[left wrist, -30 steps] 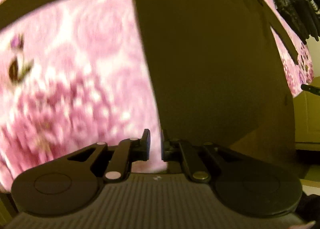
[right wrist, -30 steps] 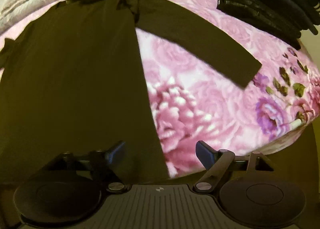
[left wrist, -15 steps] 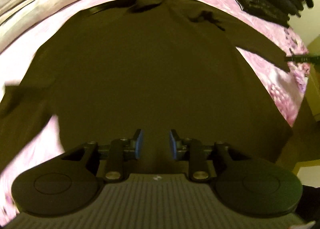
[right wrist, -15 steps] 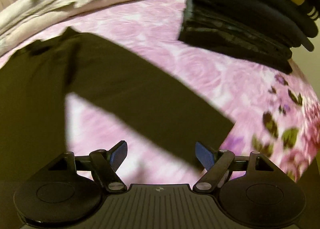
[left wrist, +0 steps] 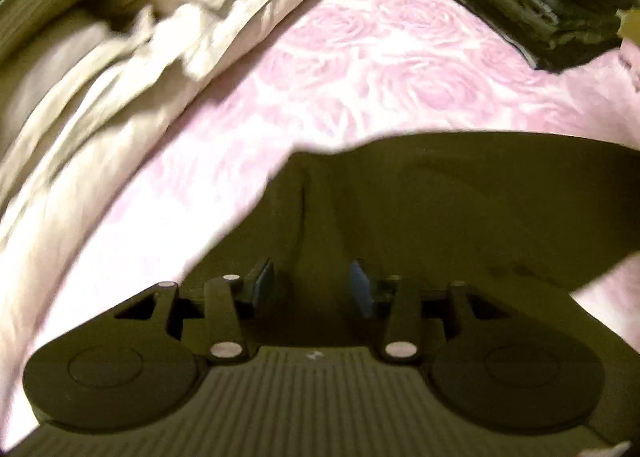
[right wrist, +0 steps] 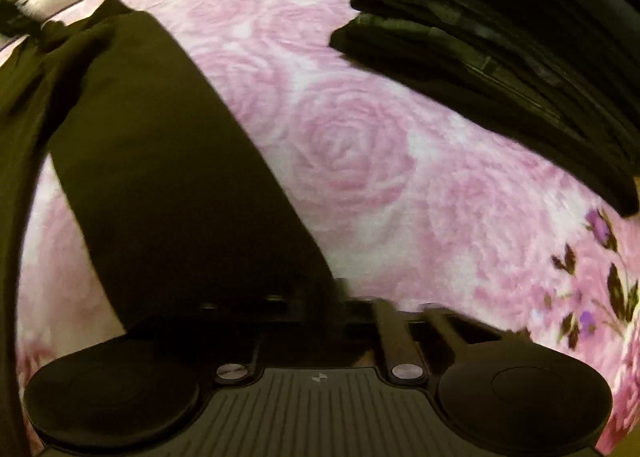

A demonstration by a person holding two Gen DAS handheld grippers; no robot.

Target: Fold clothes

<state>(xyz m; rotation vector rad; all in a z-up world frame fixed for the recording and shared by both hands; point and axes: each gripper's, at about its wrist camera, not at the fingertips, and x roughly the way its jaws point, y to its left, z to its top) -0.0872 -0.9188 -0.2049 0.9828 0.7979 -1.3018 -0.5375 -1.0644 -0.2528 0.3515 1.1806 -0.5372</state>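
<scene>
While the dark long-sleeved garment [left wrist: 460,209] lay spread on the rose-patterned bedspread [left wrist: 380,57], the left gripper [left wrist: 312,289] hovered over its cloth with fingers parted and nothing between them. The right gripper [right wrist: 320,309] sat at the end of the sleeve [right wrist: 168,177], which ran out flat from the body; blur and shadow hid its fingers, so whether it had closed on the cuff could not be told. A stack of folded clothes [right wrist: 500,41] rested well apart. By my judgement the sleeve fold was in hand, and carrying the cuff across the body would need a sure pinch.
</scene>
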